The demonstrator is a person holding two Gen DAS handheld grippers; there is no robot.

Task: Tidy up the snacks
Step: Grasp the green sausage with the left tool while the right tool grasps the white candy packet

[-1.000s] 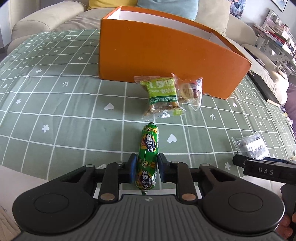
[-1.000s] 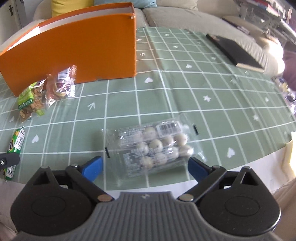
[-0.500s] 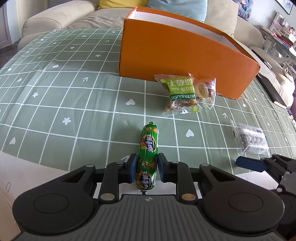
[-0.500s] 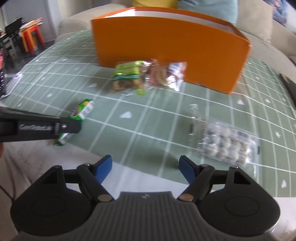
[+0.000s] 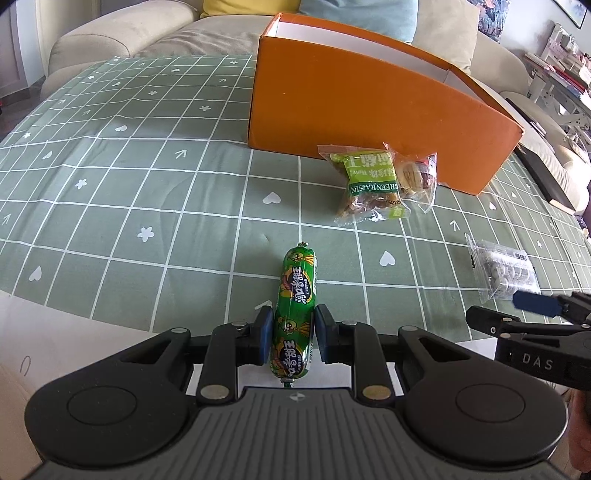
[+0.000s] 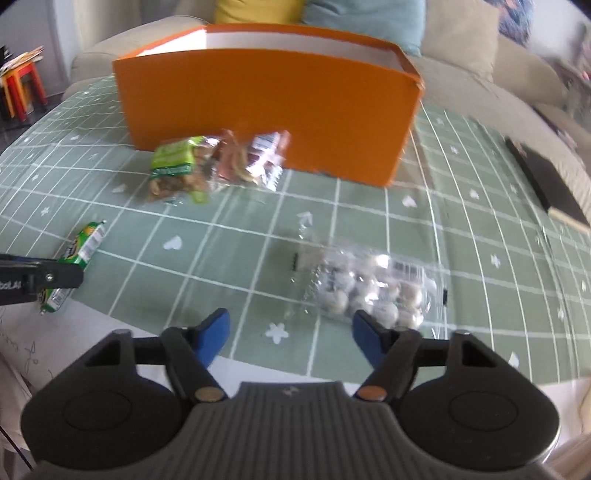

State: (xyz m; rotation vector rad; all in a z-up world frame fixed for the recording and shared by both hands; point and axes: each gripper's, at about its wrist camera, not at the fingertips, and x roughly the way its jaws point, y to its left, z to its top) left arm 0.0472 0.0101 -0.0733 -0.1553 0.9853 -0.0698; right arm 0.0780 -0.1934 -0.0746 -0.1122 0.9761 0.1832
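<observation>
My left gripper [image 5: 293, 336] is shut on a green sausage stick [image 5: 295, 306], its blue pads pressing both sides near the stick's near end. An orange open-topped box [image 5: 369, 107] stands at the back of the green checked tablecloth. Against its front wall lie a green raisin packet [image 5: 371, 184] and a clear cookie packet [image 5: 417, 175]. A clear pack of round white sweets [image 6: 365, 288] lies just ahead and right of my right gripper [image 6: 290, 332], whose jaws are closing with nothing between them. The right pad sits near the pack's front edge.
The green tablecloth [image 5: 147, 177] covers the table; its near edge shows white. A beige sofa with yellow and blue cushions [image 6: 332, 14] stands behind the box. A black book [image 6: 546, 184] lies at the right. A red and yellow stool [image 6: 22, 88] stands far left.
The right gripper swung left off the sweets pack, then drifted back toward it, and its jaws narrowed. The left gripper kept its hold on the sausage stick and hardly moved.
</observation>
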